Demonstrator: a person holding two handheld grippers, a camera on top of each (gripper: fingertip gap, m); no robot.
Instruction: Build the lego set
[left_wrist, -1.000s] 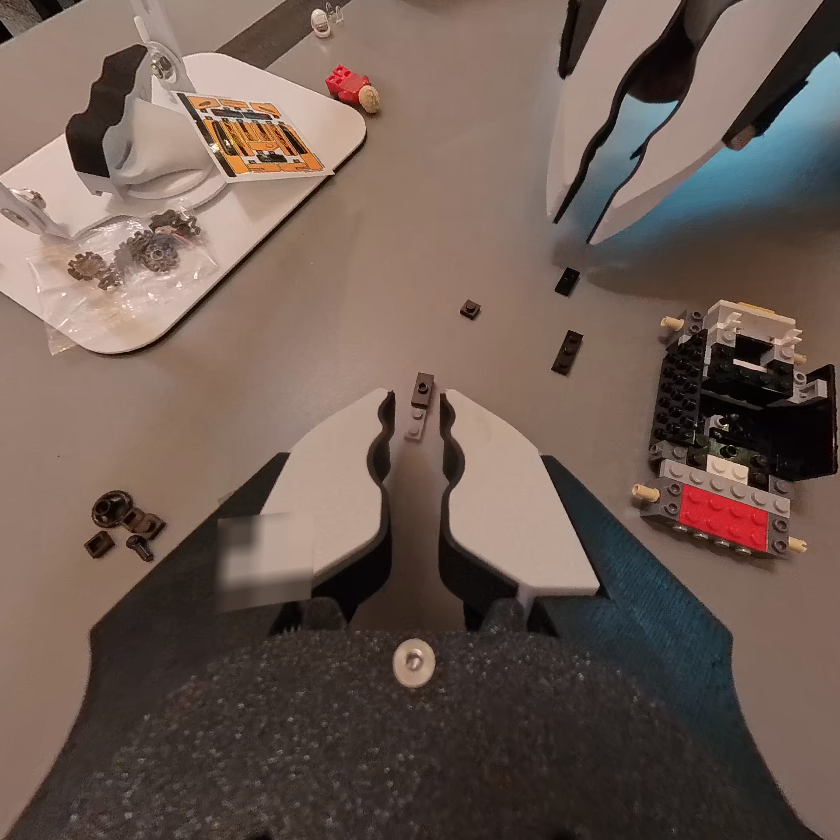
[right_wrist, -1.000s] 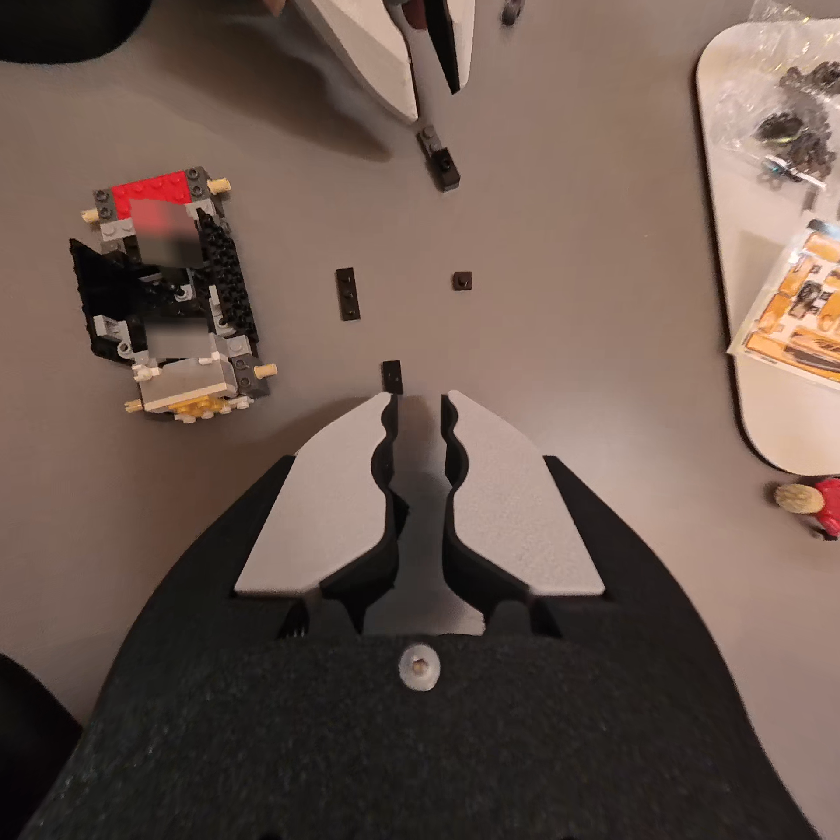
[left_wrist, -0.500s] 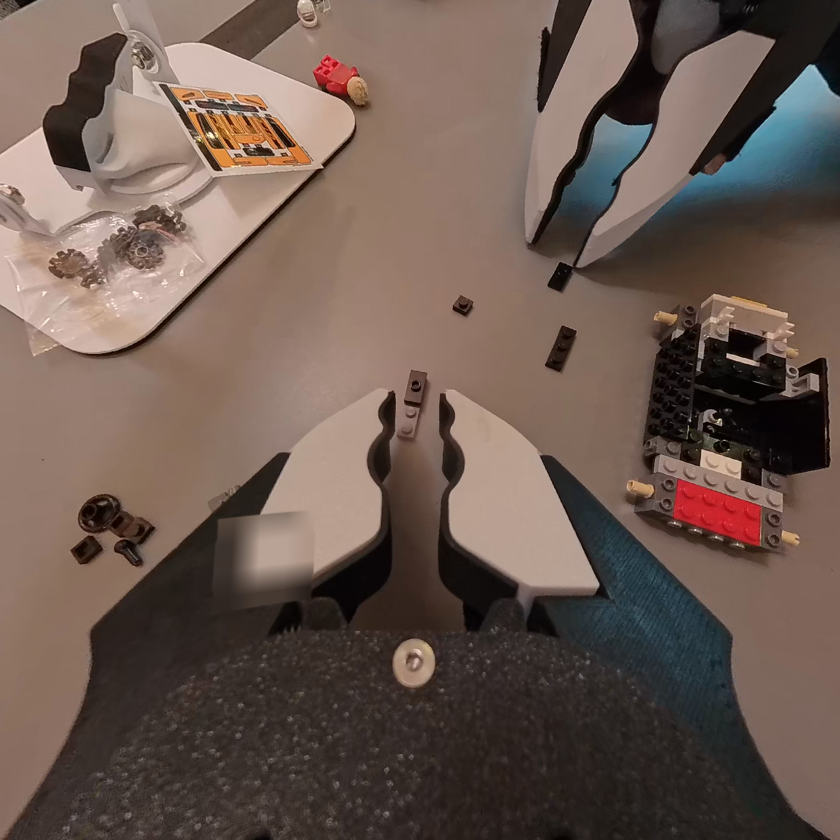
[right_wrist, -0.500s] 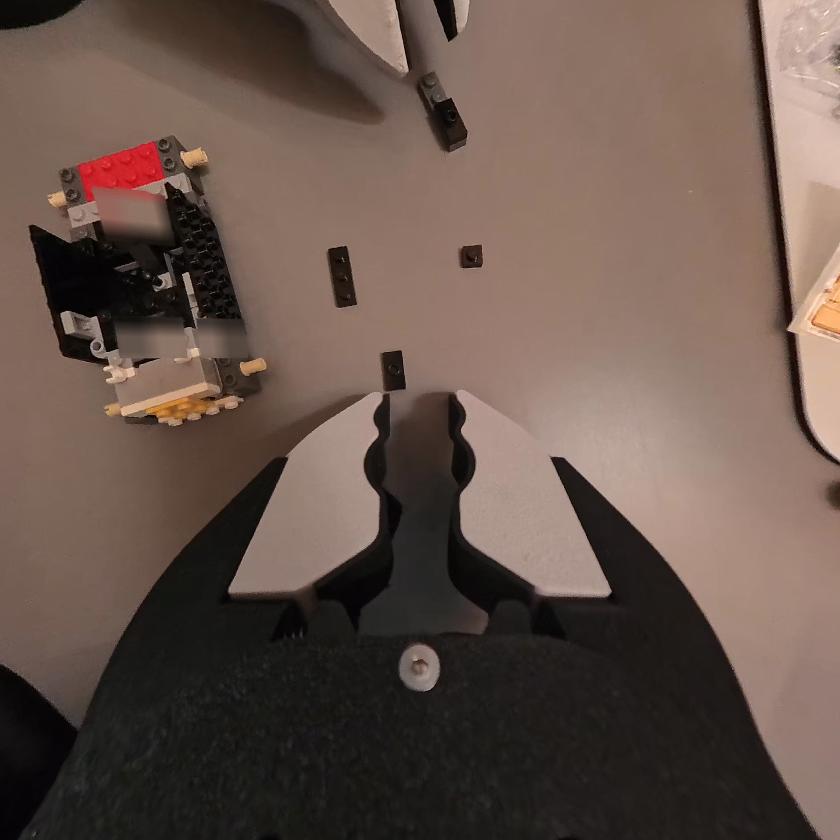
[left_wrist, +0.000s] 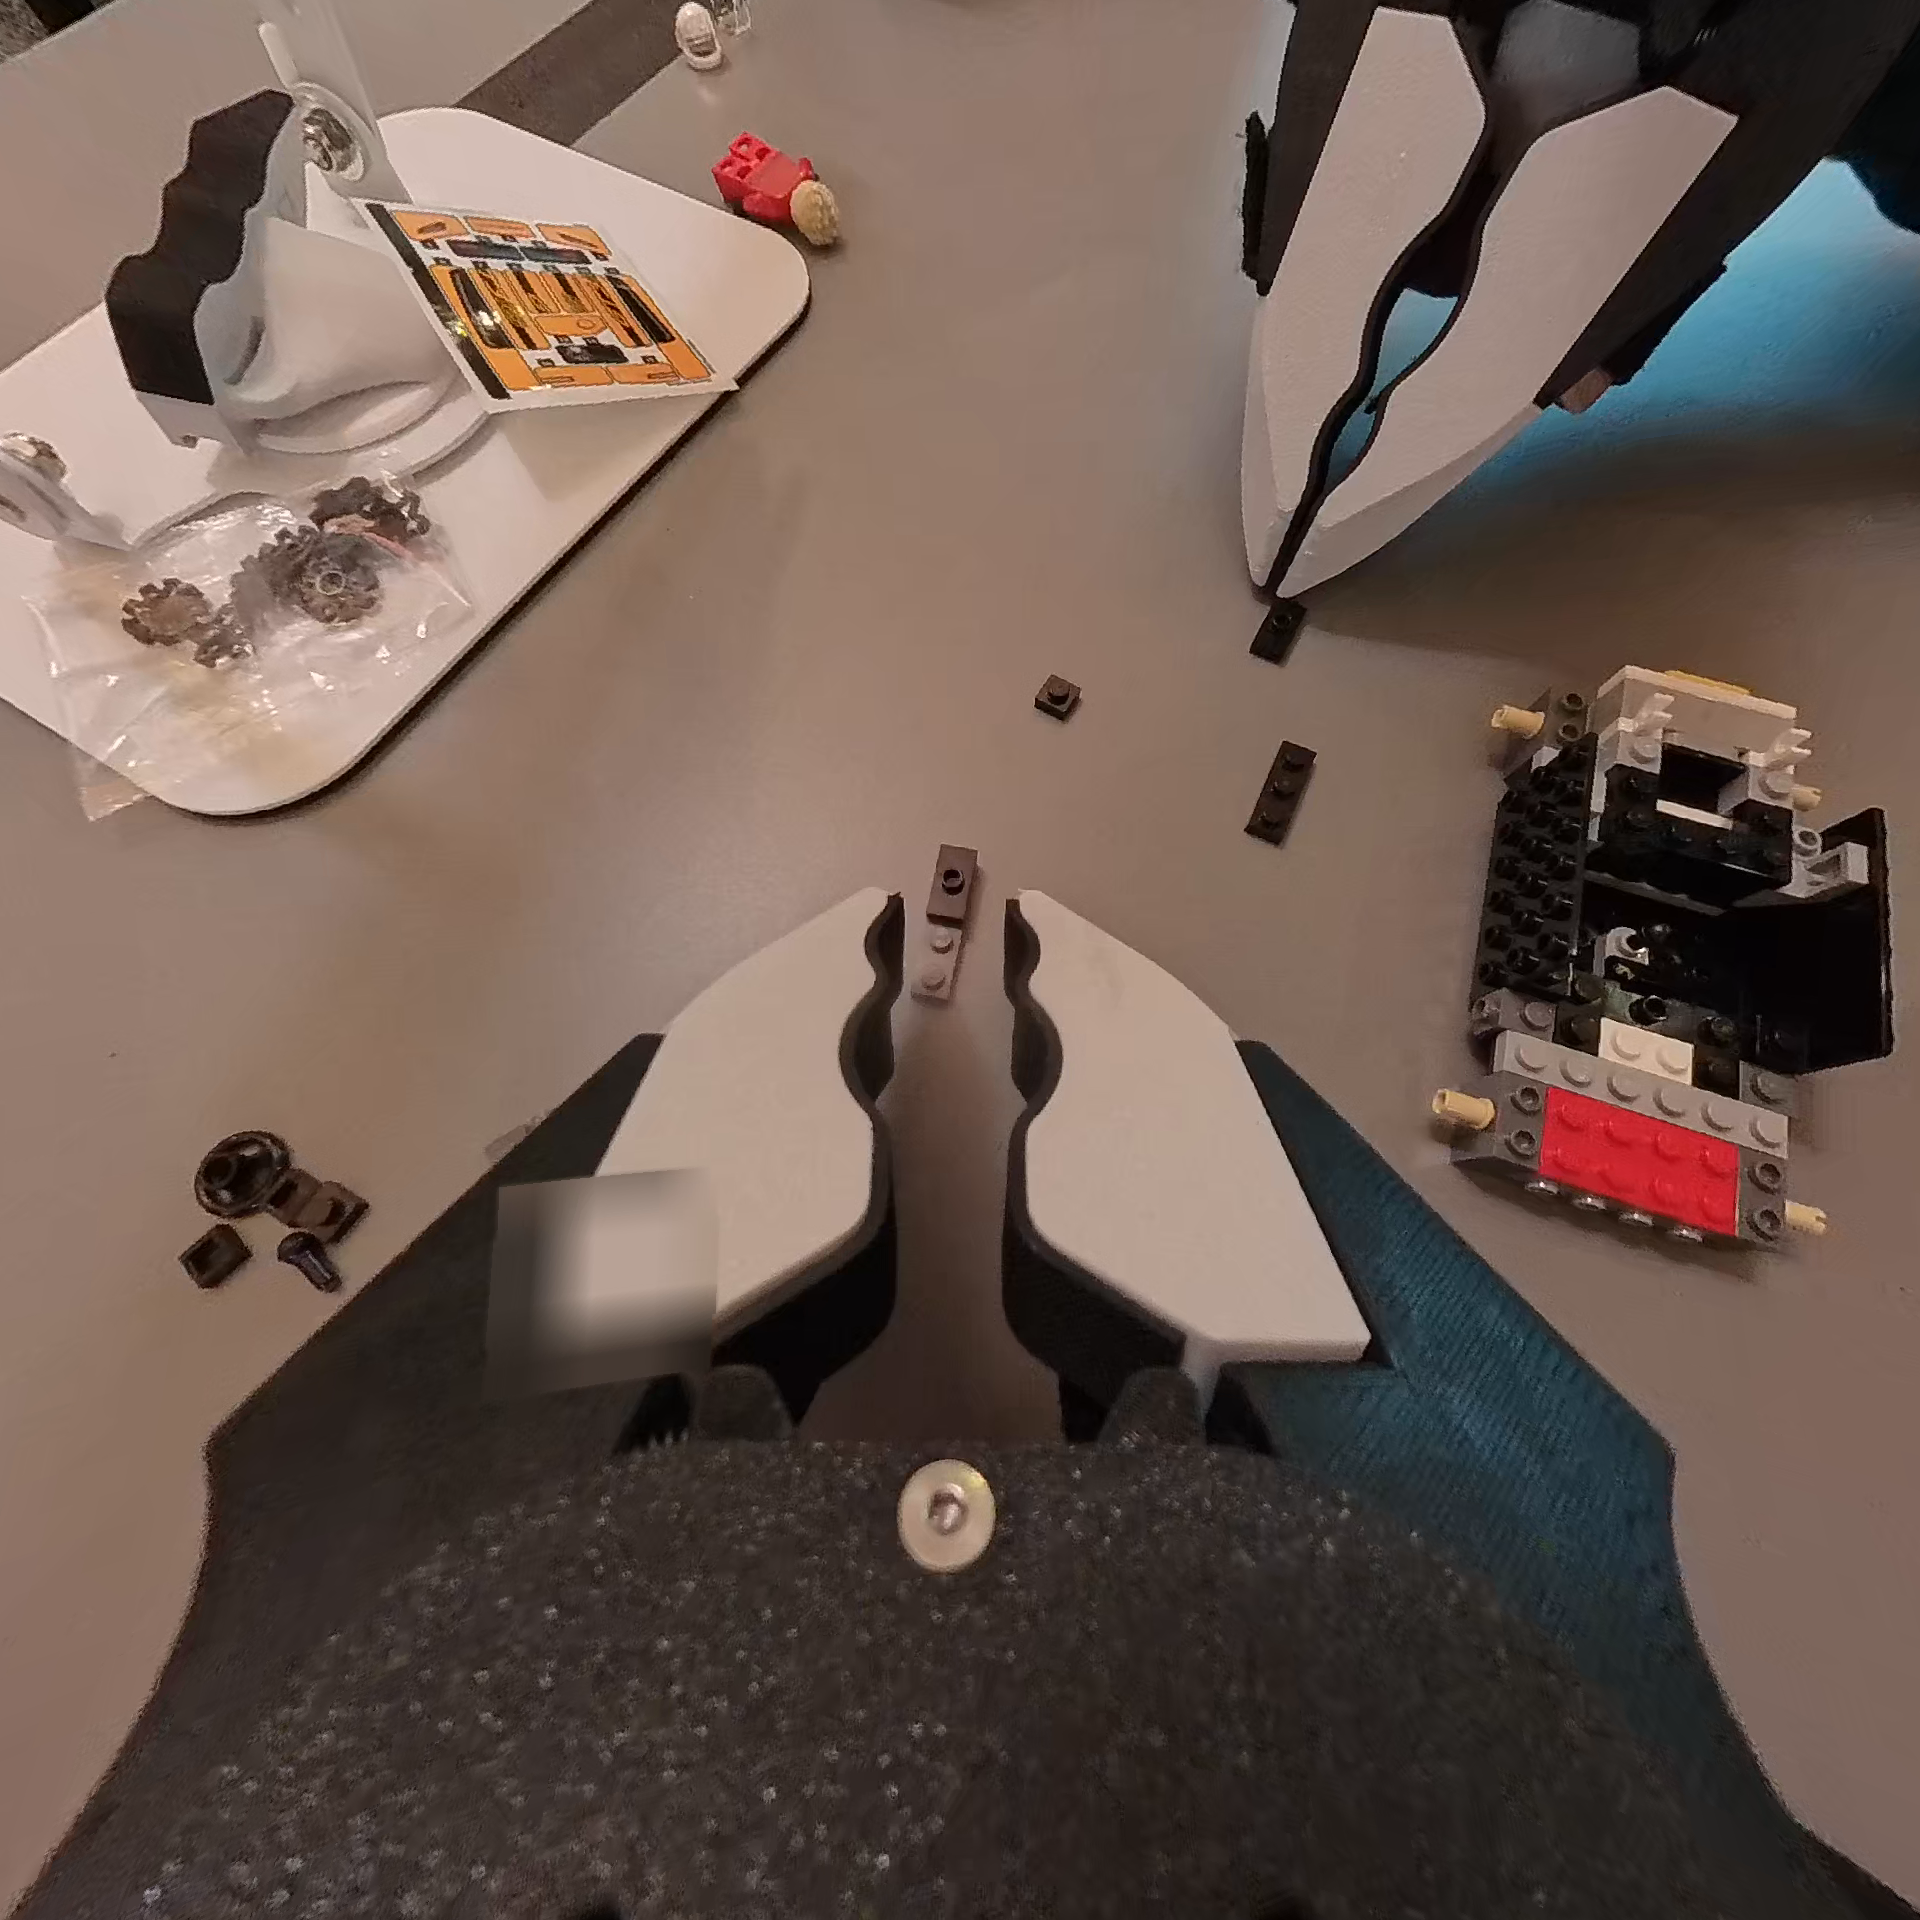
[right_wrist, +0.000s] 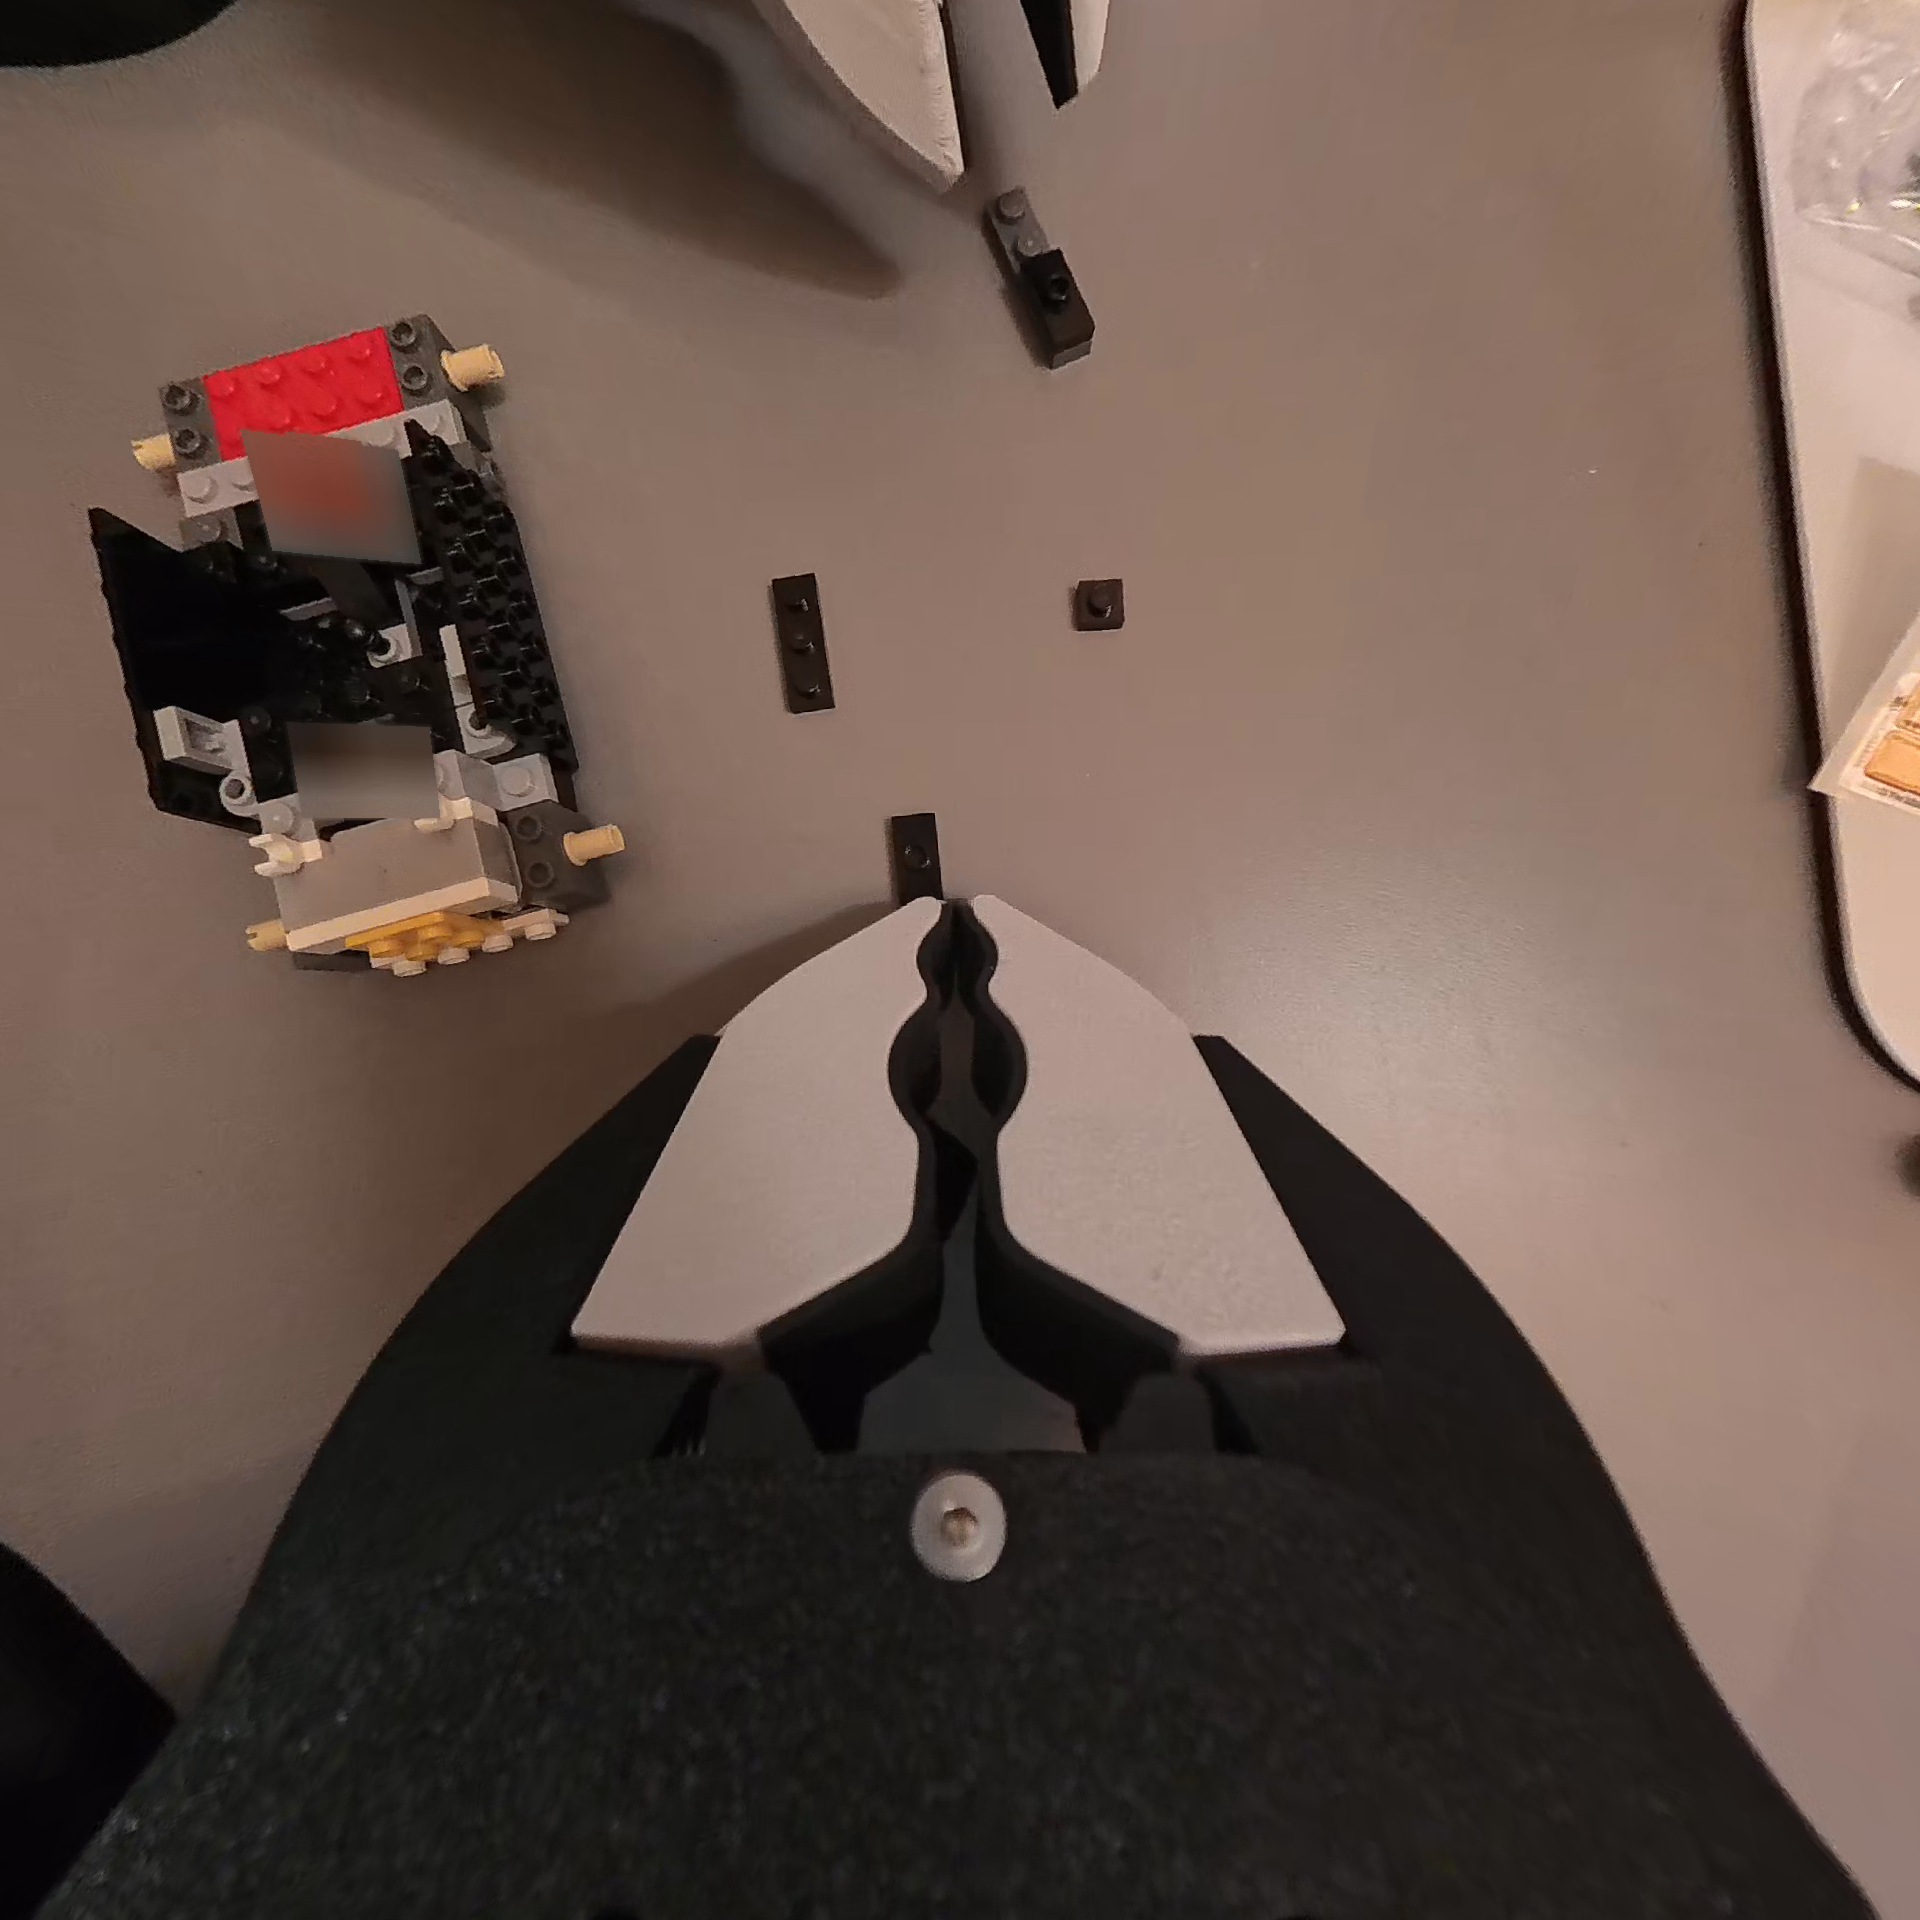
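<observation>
A partly built car of black, grey and red bricks (left_wrist: 1621, 966) lies on the grey table; it also shows in the right wrist view (right_wrist: 343, 644). My left gripper (left_wrist: 948, 914) is open. A grey plate with a black plate on its far end (left_wrist: 948, 920) lies flat between the fingertips, with a gap on each side. My right gripper (right_wrist: 951, 906) is shut, its tips down at the table. A small black plate (right_wrist: 914, 857) lies flat just ahead of the left fingertip, off the seam. In the left wrist view the right gripper (left_wrist: 1283, 587) stands tip-down over that plate (left_wrist: 1276, 632).
A black three-stud plate (left_wrist: 1280, 792) and a black one-stud plate (left_wrist: 1057, 694) lie between the grippers. A white board (left_wrist: 623, 343) at the left carries a bag of wheels (left_wrist: 260, 592), a sticker sheet (left_wrist: 540, 301) and a gripper stand. Small black parts (left_wrist: 260, 1205) lie near left. The gap from one gripper's tips to the other's is roughly 12 cm.
My right gripper moved forward to the small black plate, opened wider, then shut fully; the plate still lies on the table by its tips. The left gripper stayed open around its plates.
</observation>
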